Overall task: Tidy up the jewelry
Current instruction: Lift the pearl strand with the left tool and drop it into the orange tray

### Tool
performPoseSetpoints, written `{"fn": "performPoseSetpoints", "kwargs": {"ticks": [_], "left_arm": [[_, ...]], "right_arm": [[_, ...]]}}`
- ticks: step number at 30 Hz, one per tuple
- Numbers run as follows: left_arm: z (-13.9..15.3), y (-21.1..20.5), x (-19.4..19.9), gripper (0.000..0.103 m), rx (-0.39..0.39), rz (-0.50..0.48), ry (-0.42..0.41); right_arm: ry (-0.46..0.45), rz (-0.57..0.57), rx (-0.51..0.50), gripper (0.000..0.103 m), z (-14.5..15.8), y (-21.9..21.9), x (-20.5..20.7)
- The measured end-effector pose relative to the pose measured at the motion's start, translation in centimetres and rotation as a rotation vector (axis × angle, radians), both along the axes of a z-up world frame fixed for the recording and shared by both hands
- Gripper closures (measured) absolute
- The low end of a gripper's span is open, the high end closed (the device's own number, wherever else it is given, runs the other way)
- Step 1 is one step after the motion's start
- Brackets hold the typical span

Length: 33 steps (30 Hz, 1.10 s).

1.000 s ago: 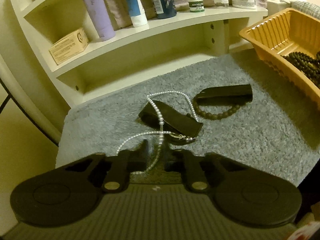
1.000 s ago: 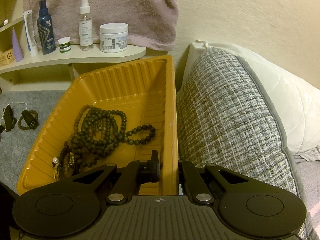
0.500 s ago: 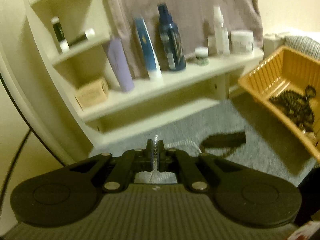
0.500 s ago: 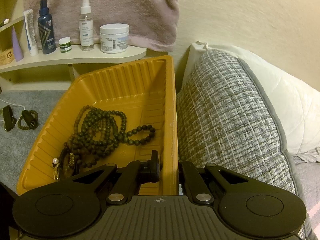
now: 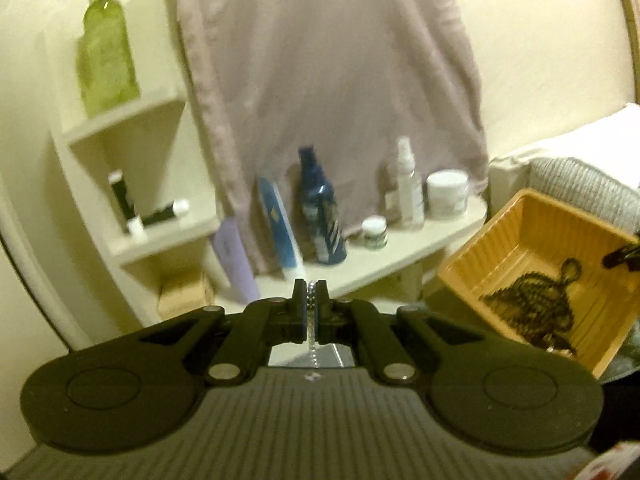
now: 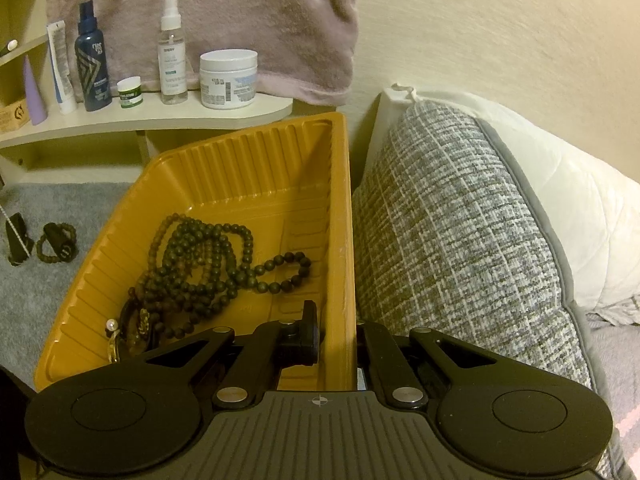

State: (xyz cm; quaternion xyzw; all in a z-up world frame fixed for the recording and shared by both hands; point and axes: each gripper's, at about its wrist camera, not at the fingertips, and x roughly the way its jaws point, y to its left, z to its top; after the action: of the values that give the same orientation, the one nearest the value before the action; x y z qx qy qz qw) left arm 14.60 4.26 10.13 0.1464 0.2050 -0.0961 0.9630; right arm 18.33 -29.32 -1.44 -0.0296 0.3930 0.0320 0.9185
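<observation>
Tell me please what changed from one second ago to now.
The left gripper closed on the pearl necklace and lifted it off the grey mat; its view rose to the shelf. The right gripper stayed clamped on the orange tray wall; the dark beads did not move.

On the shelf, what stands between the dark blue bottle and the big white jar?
In the right wrist view, a small green-labelled jar and a clear spray bottle stand between the dark blue bottle and the white jar.
</observation>
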Motion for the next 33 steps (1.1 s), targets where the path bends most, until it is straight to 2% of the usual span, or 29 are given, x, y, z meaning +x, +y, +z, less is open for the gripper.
{"fn": "performPoseSetpoints", "kwargs": {"ticks": [11,23,28,33], "left_arm": [[3.1,-2.7,-0.1,0.101,-0.036,-0.138,-0.036],[4.2,-9.8,0.5,0.101,-0.146,-0.364,-0.024],[3.8,-12.6,0.5,0.101,-0.190,-0.448,0.005],[1.8,-15.2,1.1,0.101,-0.195,-0.508,0.084]], "right_arm": [[-0.001,0.000,0.001,0.099,0.1,0.0,0.0],[-0.002,-0.002,0.005,0.099,0.1,0.0,0.0],[-0.003,-0.002,0.005,0.099,0.1,0.0,0.0],[-0.003,-0.001,0.005,0.099,0.2,0.0,0.0]]}}
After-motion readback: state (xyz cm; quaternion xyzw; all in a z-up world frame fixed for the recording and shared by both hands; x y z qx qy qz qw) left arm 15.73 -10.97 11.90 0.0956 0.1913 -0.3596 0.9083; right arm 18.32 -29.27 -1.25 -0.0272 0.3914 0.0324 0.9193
